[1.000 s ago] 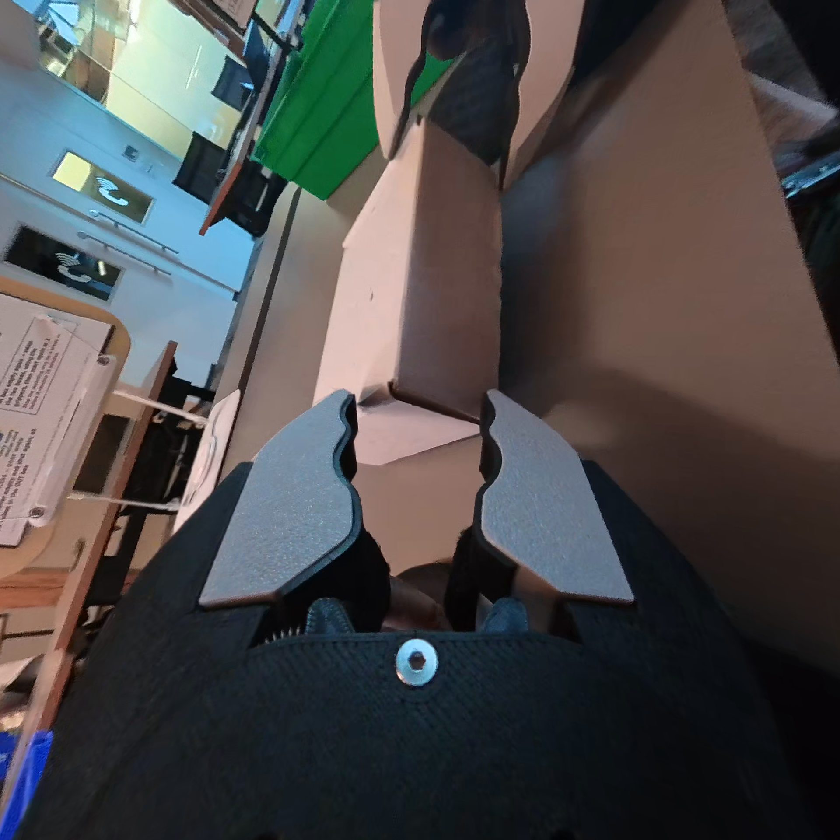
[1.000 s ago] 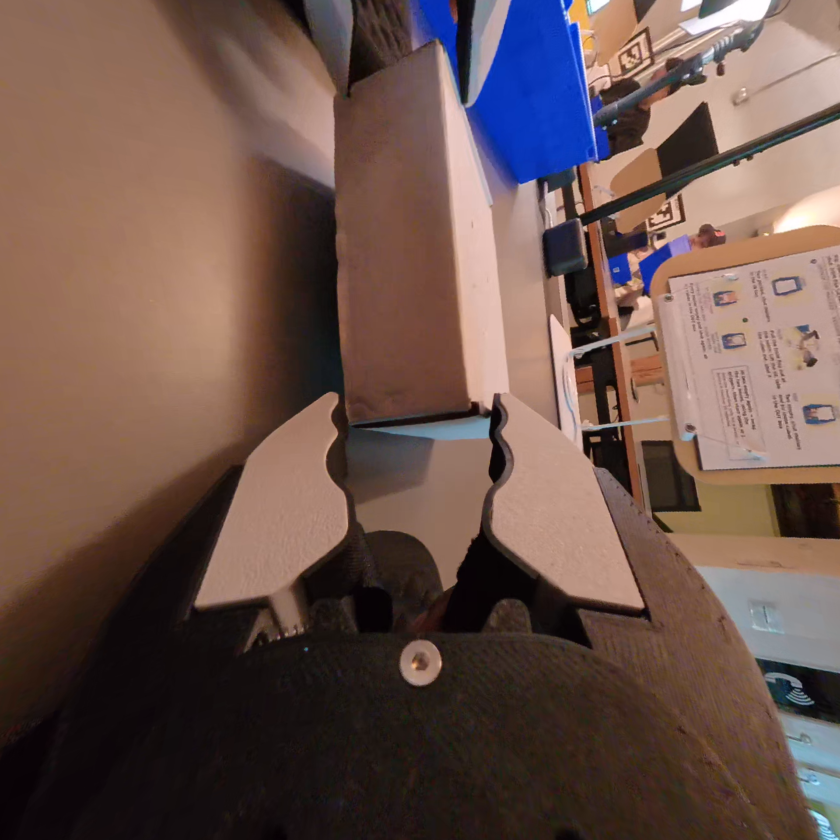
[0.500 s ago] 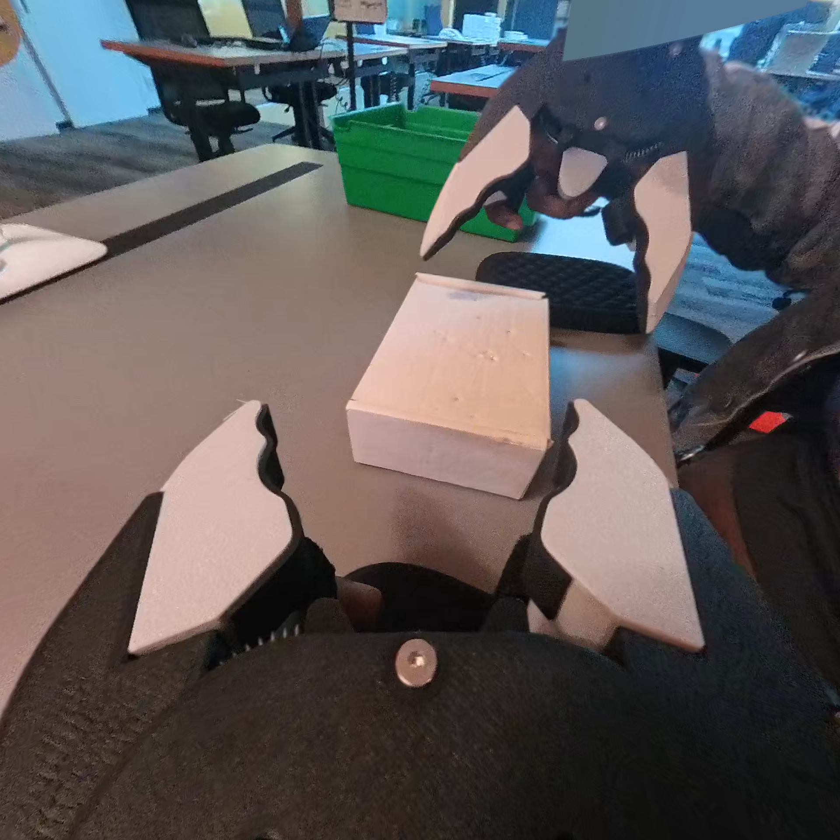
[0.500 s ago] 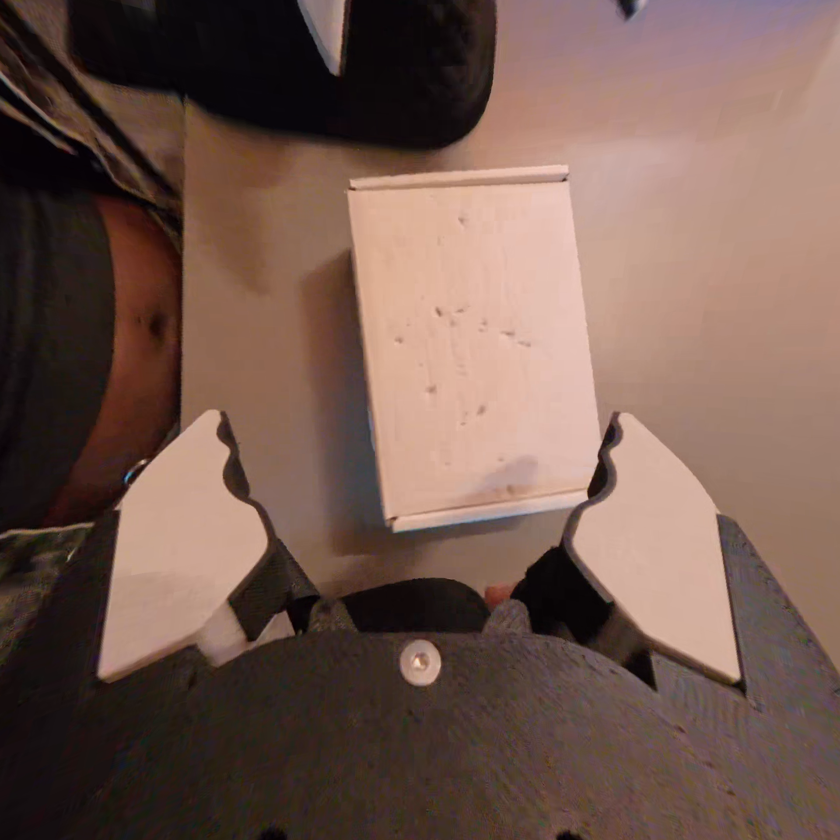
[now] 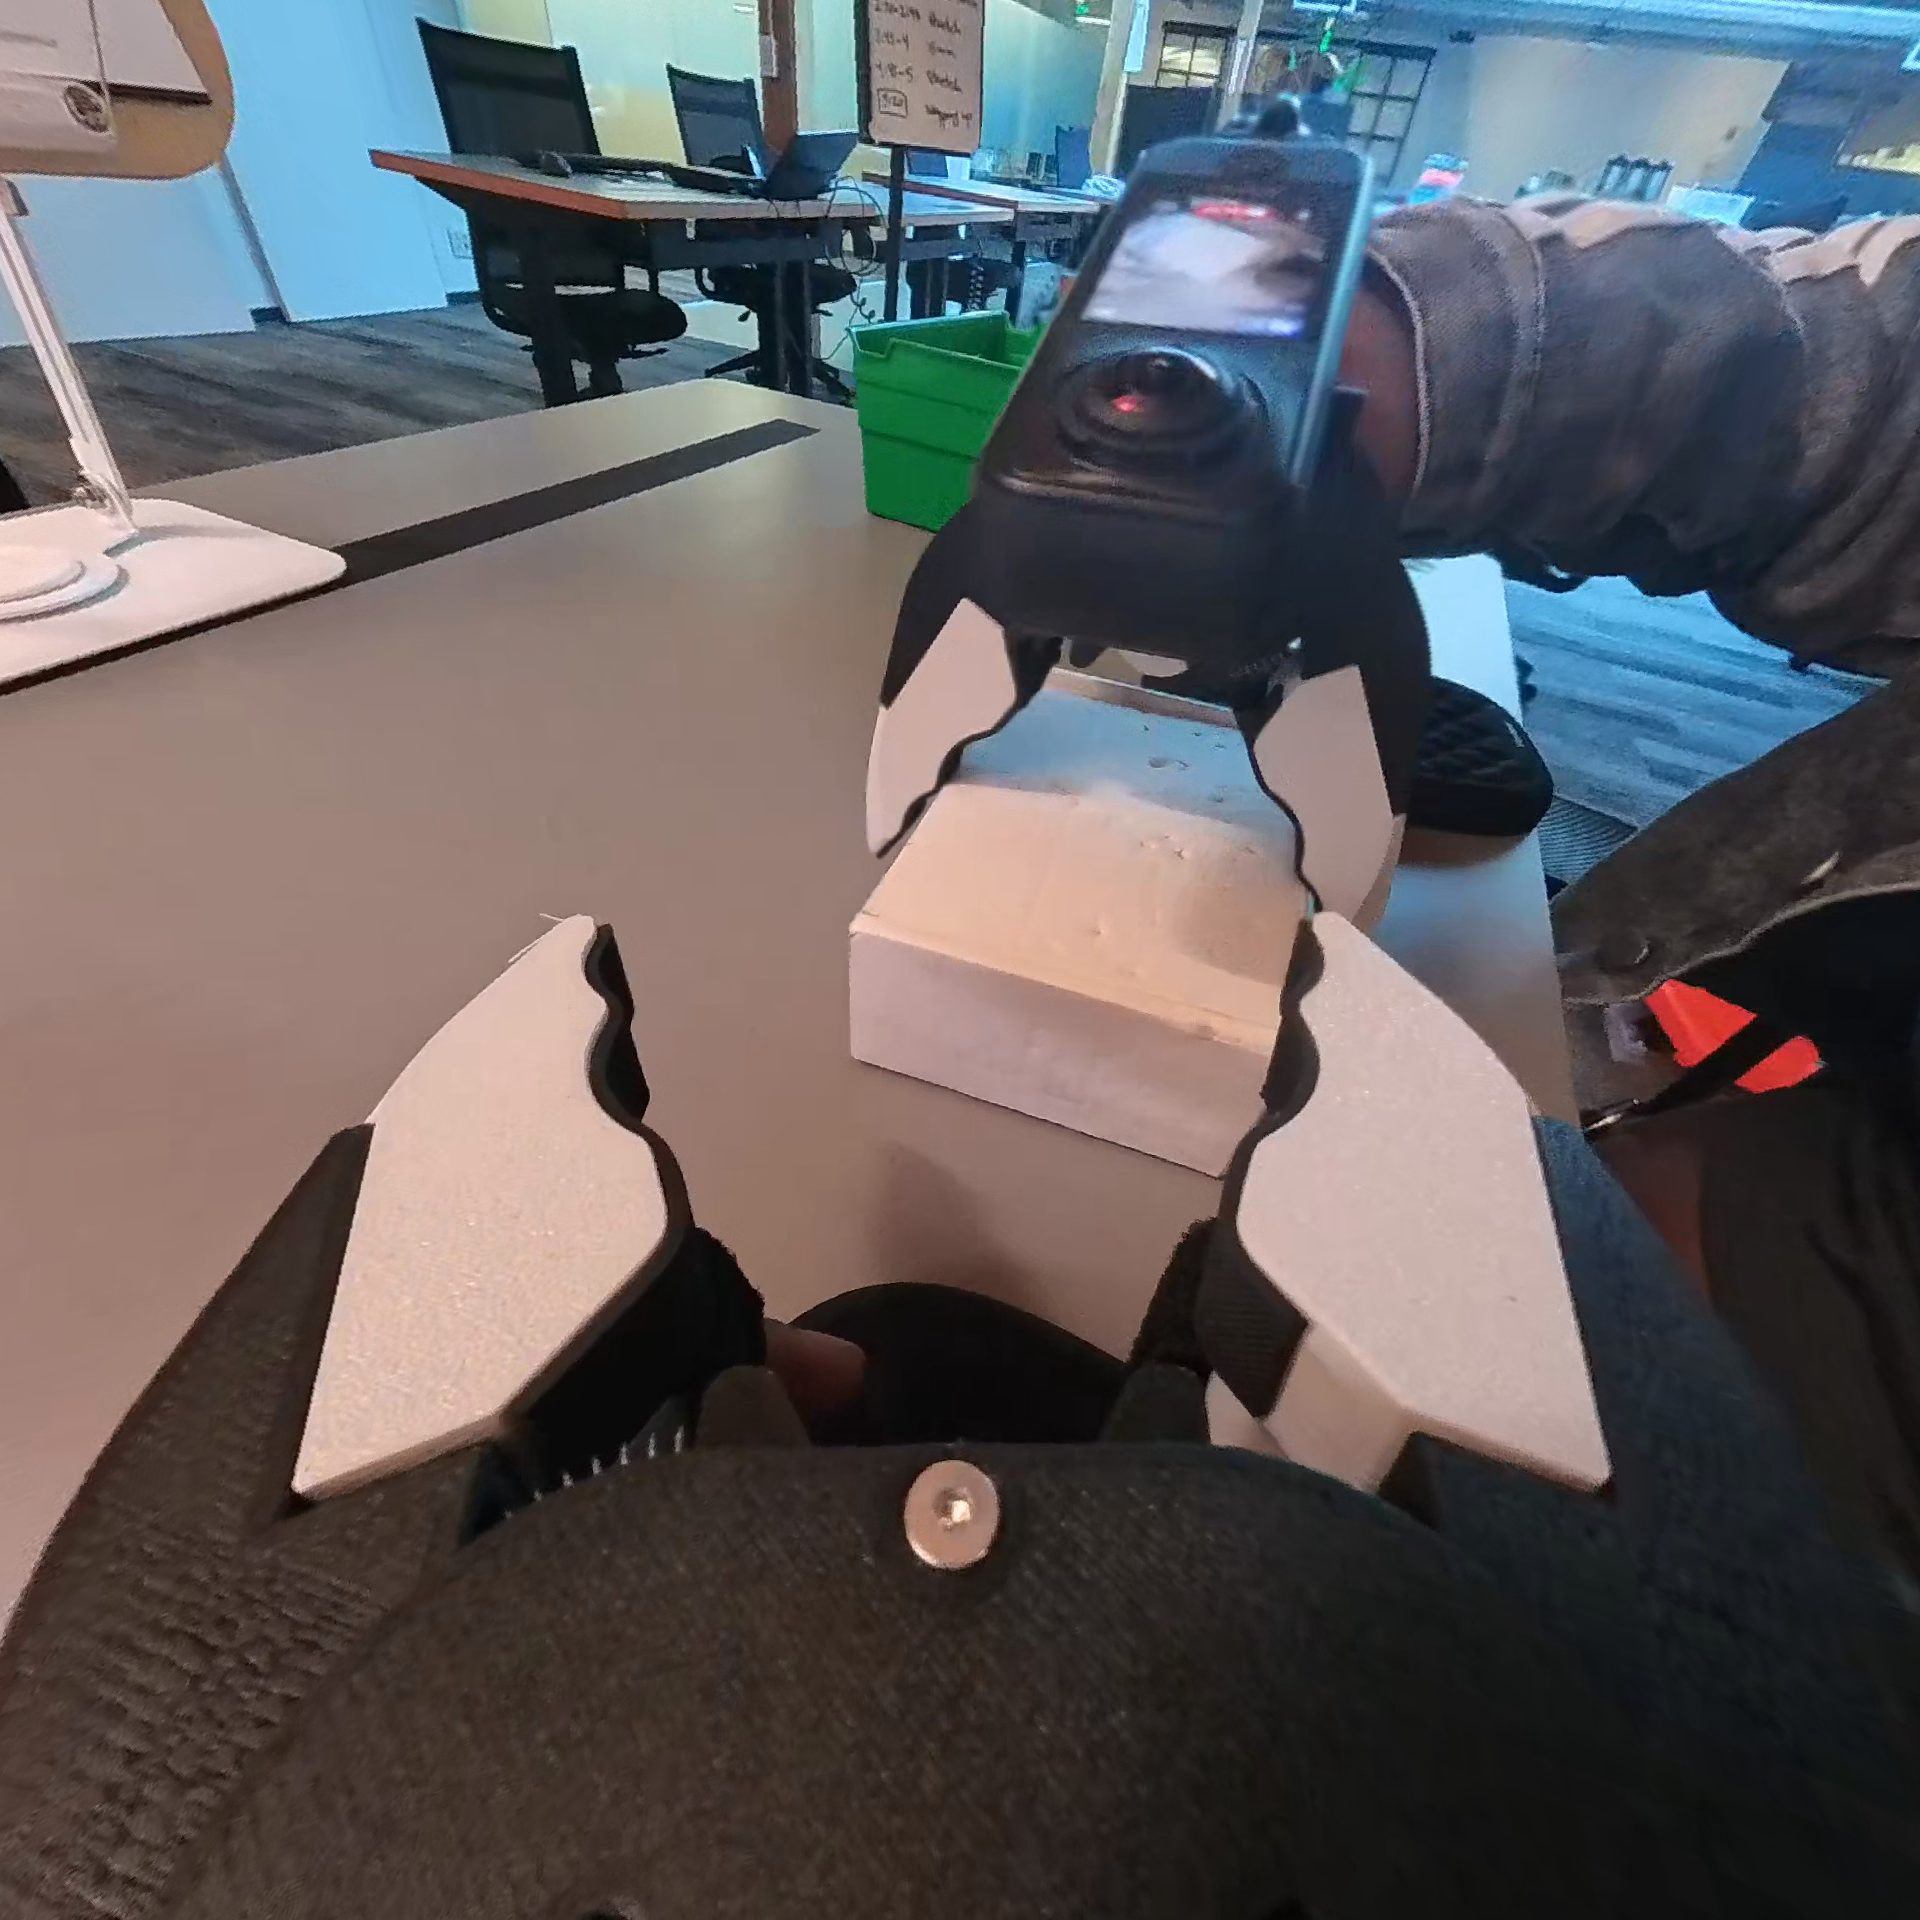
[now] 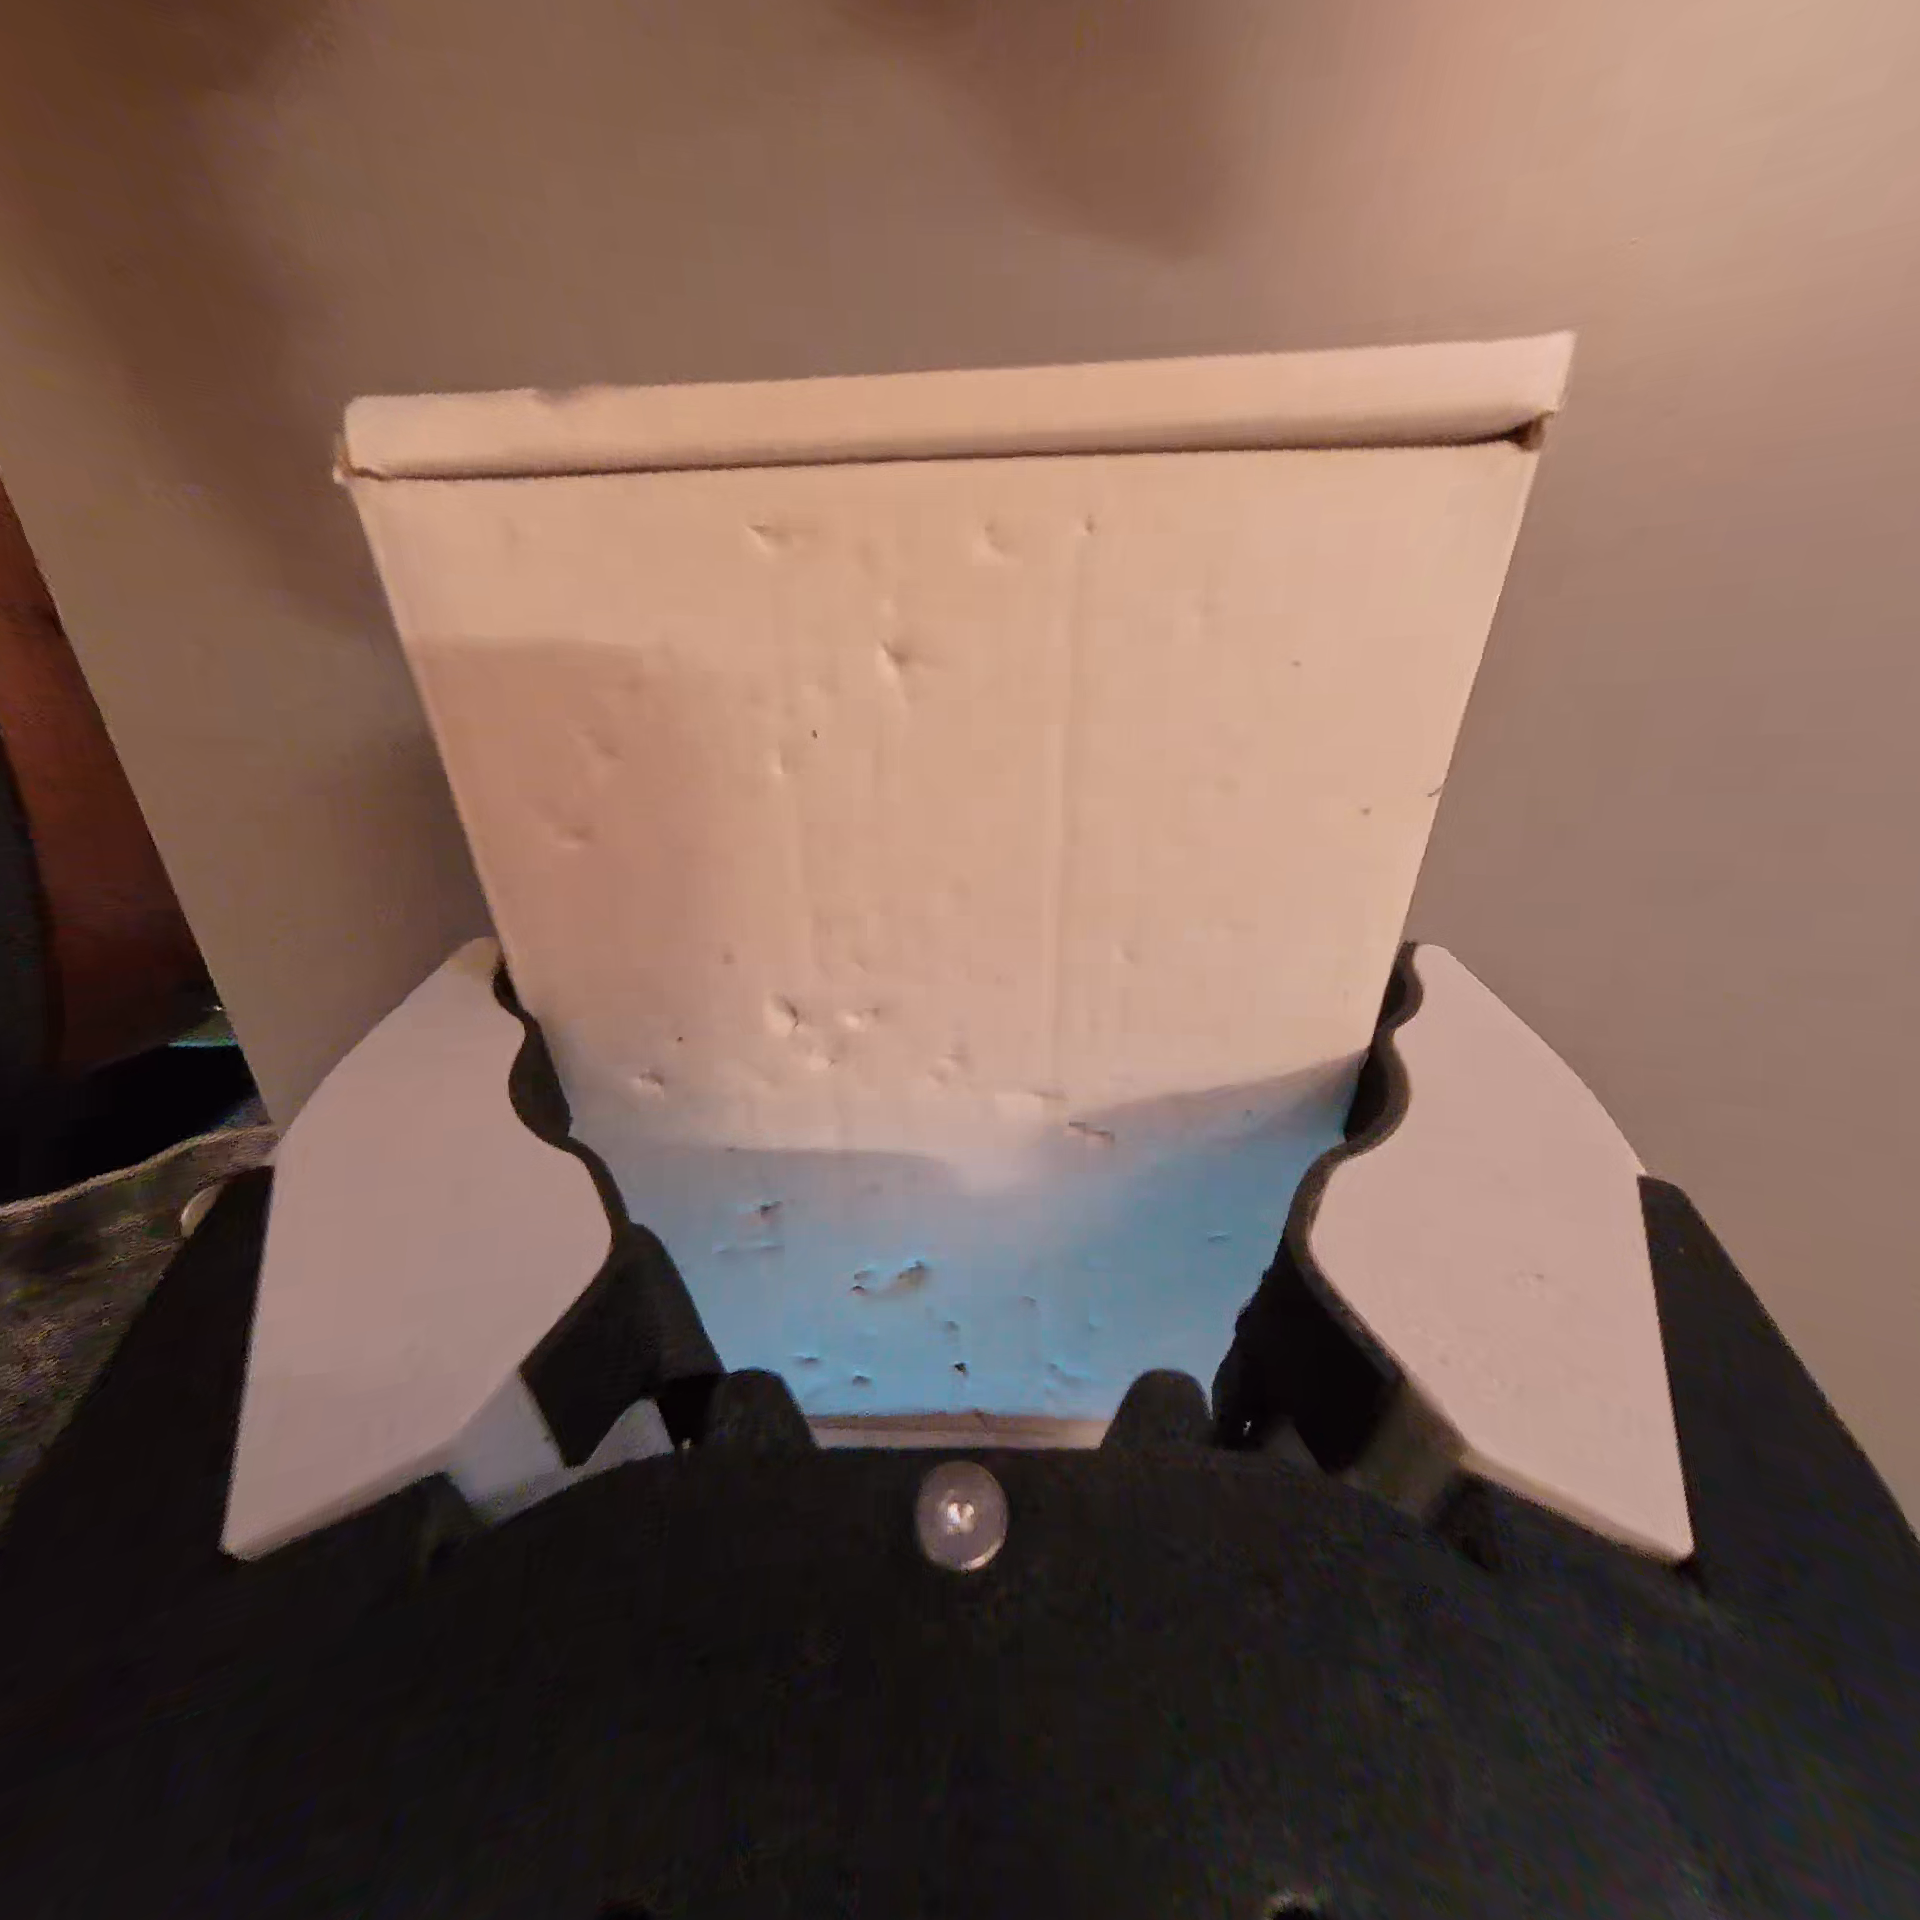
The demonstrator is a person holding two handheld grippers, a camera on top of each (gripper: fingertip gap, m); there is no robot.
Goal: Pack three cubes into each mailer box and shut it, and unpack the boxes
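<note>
A closed white mailer box (image 5: 1081, 914) lies flat on the grey table (image 5: 416, 831). My left gripper (image 5: 951, 930) is open and empty, low over the table just in front of the box, with its right finger (image 5: 1392, 1143) beside the box's near right corner. My right gripper (image 5: 1101, 862) hangs over the box from the far side. In the right wrist view the right gripper (image 6: 956, 954) is wide open and straddles the box (image 6: 935, 727), one finger along each long side. I see no squeeze on the cardboard. No cubes are in view.
A green bin (image 5: 935, 416) stands at the table's far edge behind the right gripper. A white stand base (image 5: 135, 582) sits at far left. A black mesh chair (image 5: 1475, 758) and a person's sleeve (image 5: 1610, 395) are at right. A dark strip (image 5: 582, 488) crosses the table. Left tips to right tips: about 12 cm.
A second ago both grippers pinched the box by its ends, tilted in the air. Both have opened and let go; the box lies on the table. The right gripper has lowered around it.
</note>
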